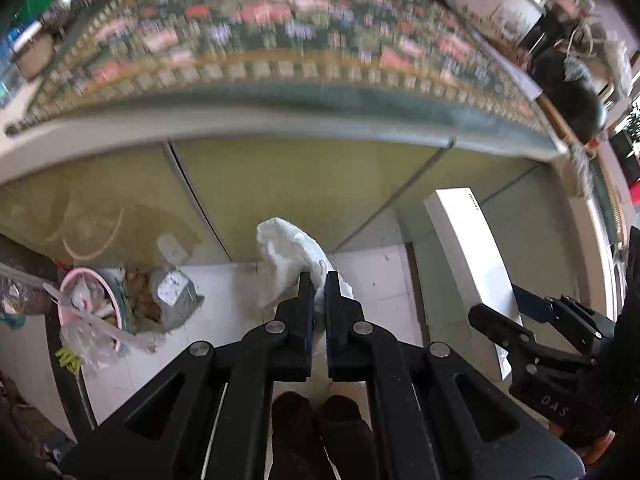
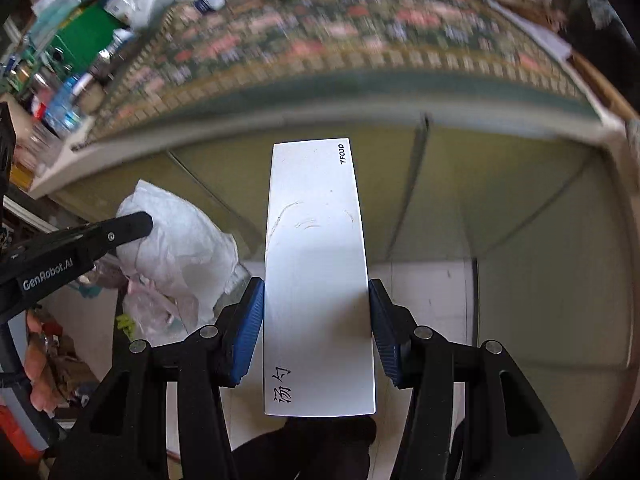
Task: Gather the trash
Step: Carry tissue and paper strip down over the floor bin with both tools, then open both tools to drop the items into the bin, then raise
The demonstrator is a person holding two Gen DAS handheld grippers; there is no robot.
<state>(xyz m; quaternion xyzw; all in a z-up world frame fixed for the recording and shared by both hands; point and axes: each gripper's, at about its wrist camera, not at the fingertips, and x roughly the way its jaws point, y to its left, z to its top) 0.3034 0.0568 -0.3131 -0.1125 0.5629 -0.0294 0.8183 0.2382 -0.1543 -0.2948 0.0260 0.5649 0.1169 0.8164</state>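
Nearest us, our right gripper (image 2: pixel 316 320) clamps the long white carton (image 2: pixel 316 272) across its stiff, light sides, running toward twelve o'clock, our left gripper (image 1: pixel 319 300) pinches the soft crumpled white bag (image 1: pixel 288 256) at its folds, and the pink-rimmed bin (image 1: pixel 90 312) waits at nine o'clock.

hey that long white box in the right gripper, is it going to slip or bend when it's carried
The white box looks stiff: its edges stay straight between the right gripper pads. Its smooth, shiny face may be slippery. Most of its length sticks out past the pads, so it could pivot.
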